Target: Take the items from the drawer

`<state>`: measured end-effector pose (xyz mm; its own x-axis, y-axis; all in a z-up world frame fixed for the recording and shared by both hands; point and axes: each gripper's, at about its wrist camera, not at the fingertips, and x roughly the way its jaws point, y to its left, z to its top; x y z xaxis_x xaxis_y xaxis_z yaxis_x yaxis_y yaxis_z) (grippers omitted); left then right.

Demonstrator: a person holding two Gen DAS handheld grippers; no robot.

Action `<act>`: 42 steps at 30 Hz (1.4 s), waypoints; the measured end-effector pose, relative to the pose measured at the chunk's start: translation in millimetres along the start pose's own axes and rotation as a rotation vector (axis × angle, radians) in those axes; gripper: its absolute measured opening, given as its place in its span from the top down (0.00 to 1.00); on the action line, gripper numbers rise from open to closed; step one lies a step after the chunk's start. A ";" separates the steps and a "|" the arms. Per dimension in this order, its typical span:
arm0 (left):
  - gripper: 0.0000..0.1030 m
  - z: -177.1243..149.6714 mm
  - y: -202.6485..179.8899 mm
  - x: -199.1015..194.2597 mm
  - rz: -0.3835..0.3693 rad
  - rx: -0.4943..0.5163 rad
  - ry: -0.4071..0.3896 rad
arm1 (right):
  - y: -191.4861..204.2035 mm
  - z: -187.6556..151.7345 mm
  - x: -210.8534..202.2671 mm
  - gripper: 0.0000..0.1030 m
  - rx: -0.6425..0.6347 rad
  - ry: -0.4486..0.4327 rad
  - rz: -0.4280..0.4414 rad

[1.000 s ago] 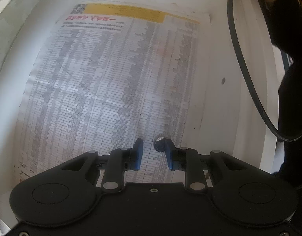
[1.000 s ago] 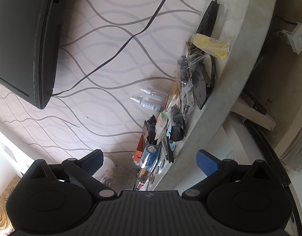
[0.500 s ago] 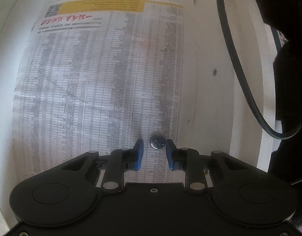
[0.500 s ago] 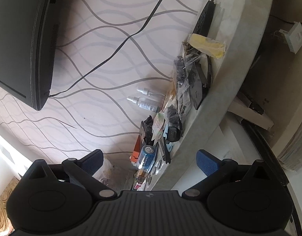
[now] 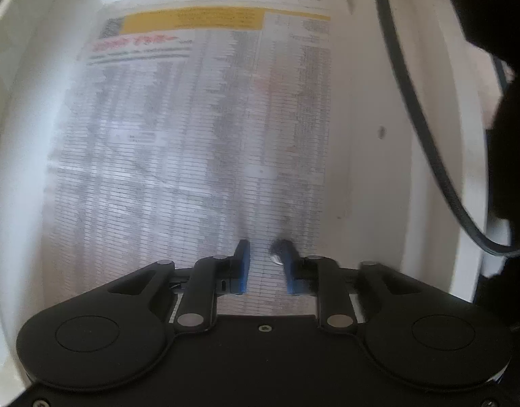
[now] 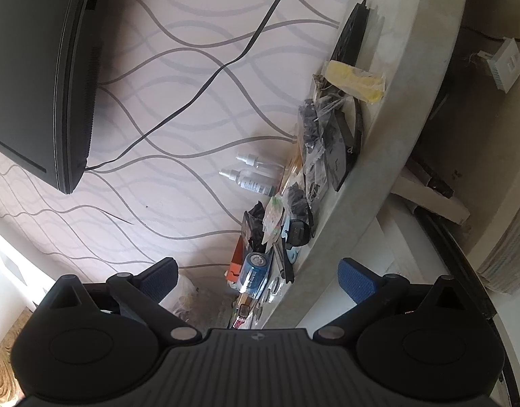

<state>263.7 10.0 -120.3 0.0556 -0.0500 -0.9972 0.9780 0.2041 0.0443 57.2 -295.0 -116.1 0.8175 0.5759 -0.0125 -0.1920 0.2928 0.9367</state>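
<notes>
A white drawer [image 5: 378, 169] lined with a printed newspaper sheet [image 5: 192, 135] fills the left wrist view. One small round silver disc [image 5: 277, 251], blurred, lies on the paper against the inner tip of the right finger. My left gripper [image 5: 265, 247] is low over the paper, its blue pads a narrow gap apart and holding nothing. My right gripper [image 6: 256, 268] is open wide in the air, pointing at a cluttered stone counter [image 6: 395, 118] and empty.
A black cable [image 5: 429, 156] loops over the drawer's right wall, beside a dark sleeve [image 5: 511, 156]. On the counter lie a blue battery [image 6: 255, 273], two spray bottles [image 6: 253, 183], a yellow bag [image 6: 355, 79] and dark packets. A black screen [image 6: 33, 68] hangs on the wall.
The left gripper has shifted over the paper, blurring the view. The silver disc went from midway between the fingertips to against the right finger. The right gripper barely moved.
</notes>
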 end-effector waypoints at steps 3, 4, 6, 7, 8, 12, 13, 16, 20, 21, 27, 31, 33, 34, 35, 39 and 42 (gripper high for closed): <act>0.73 -4.2 4.5 -0.1 -0.011 -0.042 -0.007 | -0.9 -0.1 -0.6 0.00 0.009 0.000 0.007; 0.74 -6.2 6.5 -0.1 -0.028 -0.056 -0.009 | -0.9 -0.2 -0.4 0.00 0.009 0.001 0.008; 0.77 -11.5 10.6 0.1 -0.083 -0.067 -0.012 | -0.8 -0.2 -0.1 0.00 0.010 0.003 0.009; 0.77 -13.7 11.8 0.3 -0.104 -0.055 -0.011 | -0.7 -0.2 0.5 0.00 0.011 0.006 0.008; 0.76 -15.0 11.6 0.3 -0.114 -0.019 -0.005 | -0.7 -0.1 1.0 0.00 0.011 0.008 0.006; 0.76 -16.6 4.4 -0.4 -0.122 0.146 -0.007 | 0.4 -0.3 2.6 0.00 0.000 0.011 -0.012; 0.76 -17.0 2.0 -0.3 -0.118 0.175 -0.011 | 1.1 -0.6 2.2 0.00 -0.005 0.009 -0.016; 0.78 -18.0 -5.2 -0.2 -0.106 0.264 -0.023 | 1.7 -0.9 0.0 0.00 -0.010 -0.004 -0.022; 0.79 -19.3 -14.8 -0.1 -0.090 0.383 -0.039 | -0.2 0.1 -0.2 0.00 0.000 -0.010 -0.017; 0.79 -19.7 -17.2 0.0 -0.086 0.413 -0.043 | -0.3 0.3 0.5 0.00 0.001 -0.009 -0.016; 0.84 -24.9 -24.6 0.6 -0.061 0.452 -0.074 | 0.0 1.1 2.2 0.00 -0.001 0.002 -0.004; 0.85 -24.4 -29.0 1.8 -0.059 0.472 -0.069 | -1.3 1.6 1.9 0.00 0.008 0.005 0.006; 0.88 -22.5 -32.6 2.6 -0.057 0.499 -0.059 | -1.3 1.5 2.3 0.00 0.009 0.005 0.007; 0.88 -21.7 -34.2 3.1 -0.056 0.509 -0.054 | -1.2 1.5 2.2 0.00 0.008 0.003 0.007; 0.88 -20.9 -35.9 3.7 -0.055 0.519 -0.049 | -1.1 1.5 2.3 0.00 0.009 0.003 0.006; 0.87 -19.9 -39.9 5.5 -0.054 0.538 -0.038 | -1.1 1.4 2.2 0.00 0.008 0.003 0.009; 0.87 -21.2 -39.1 6.2 -0.058 0.501 -0.051 | -0.8 1.7 3.3 0.00 0.011 0.005 0.007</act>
<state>221.5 22.4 -129.6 -0.0044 -0.0973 -0.9952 0.9555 -0.2940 0.0245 60.9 -294.7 -116.2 0.8131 0.5821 -0.0076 -0.1919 0.2805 0.9405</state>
